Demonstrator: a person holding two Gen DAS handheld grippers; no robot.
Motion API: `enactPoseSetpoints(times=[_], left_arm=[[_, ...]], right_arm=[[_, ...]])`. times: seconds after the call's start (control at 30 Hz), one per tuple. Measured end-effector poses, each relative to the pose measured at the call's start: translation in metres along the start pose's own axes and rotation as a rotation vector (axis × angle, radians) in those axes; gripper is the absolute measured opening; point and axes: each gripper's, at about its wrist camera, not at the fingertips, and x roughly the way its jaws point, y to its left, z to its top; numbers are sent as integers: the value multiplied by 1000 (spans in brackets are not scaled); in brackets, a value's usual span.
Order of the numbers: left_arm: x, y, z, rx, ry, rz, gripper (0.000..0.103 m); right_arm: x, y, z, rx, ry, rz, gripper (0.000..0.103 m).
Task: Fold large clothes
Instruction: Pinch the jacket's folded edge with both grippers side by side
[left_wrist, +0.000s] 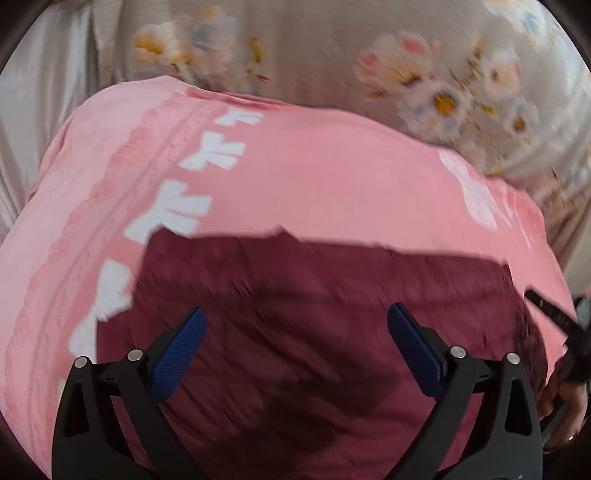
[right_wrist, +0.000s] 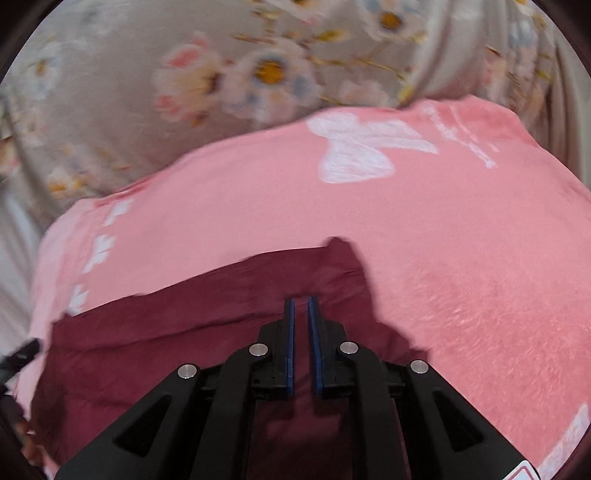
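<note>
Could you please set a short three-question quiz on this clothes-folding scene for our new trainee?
1. True or false: the maroon garment lies on the pink blanket.
2. Which gripper has its fingers spread wide: A) left gripper B) right gripper?
3. What pattern is on the grey sheet beyond the blanket?

Key
1. True.
2. A; the right gripper shows only a narrow gap, with nothing between its fingers.
3. Flowers.

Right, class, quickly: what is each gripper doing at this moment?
Left gripper: open wide, holding nothing, above the maroon garment.
Right gripper: open by a narrow gap, nothing between its pads.
</note>
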Motion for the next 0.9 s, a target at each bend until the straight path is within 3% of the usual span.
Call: enactPoseSetpoints(times=[0.17,0.23,0.47,0.7,0.9], left_arm=[[21,-28,-33,24,56,21,96],[30,-25,-38,0,65,28,97],[40,-27,-47,23,31,67,98],[45,-32,-51,53,10,109,98],[48,-37,-53,78,11,141,98]], right_arm=[[-4,84,-32,-203,103,175,12],[8,115,-51,-288,130,172,12],[23,109,-67,-277,146,168,9],[28,115,-80,-320,104,118,7],[31,111,-78,-288,111,146,7]])
